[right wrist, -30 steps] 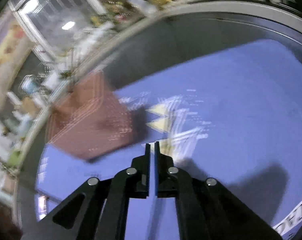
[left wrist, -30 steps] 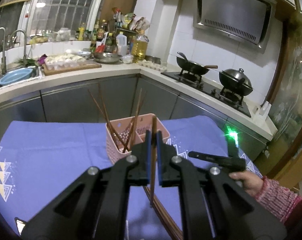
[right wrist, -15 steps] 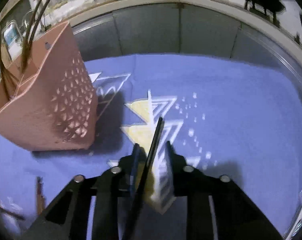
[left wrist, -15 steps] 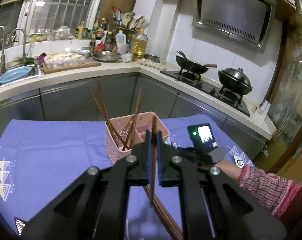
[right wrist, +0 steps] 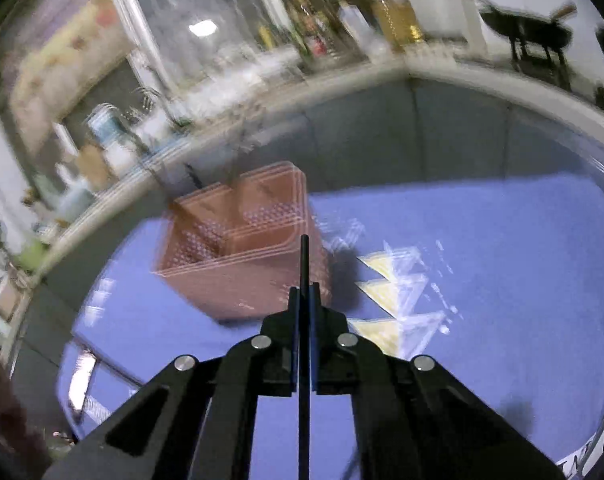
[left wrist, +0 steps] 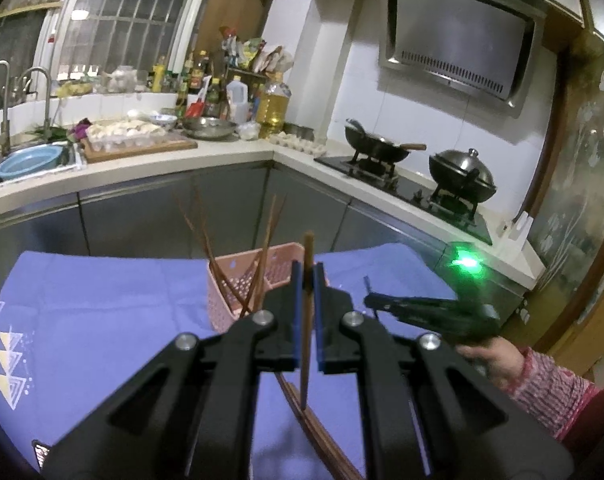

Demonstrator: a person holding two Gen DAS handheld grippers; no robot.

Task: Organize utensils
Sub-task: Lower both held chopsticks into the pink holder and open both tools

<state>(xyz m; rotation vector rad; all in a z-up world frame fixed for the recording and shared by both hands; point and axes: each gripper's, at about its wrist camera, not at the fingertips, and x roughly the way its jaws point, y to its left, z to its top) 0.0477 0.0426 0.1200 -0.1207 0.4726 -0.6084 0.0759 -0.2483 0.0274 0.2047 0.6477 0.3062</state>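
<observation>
Two grippers each clamp a single stick. On the left, the pink basket [left wrist: 238, 292] stands on the purple cloth [left wrist: 102, 304] with several chopsticks leaning up out of it. Just before it, the left gripper [left wrist: 307, 276] pinches a brown chopstick [left wrist: 306, 320], long axis near upright, top above the fingers, lower tip hanging over loose chopsticks [left wrist: 313, 428] lying on the cloth. Further right, the right gripper [right wrist: 303, 292] has just closed on a dark chopstick [right wrist: 304, 264] pointing straight ahead toward the blurred basket.
</observation>
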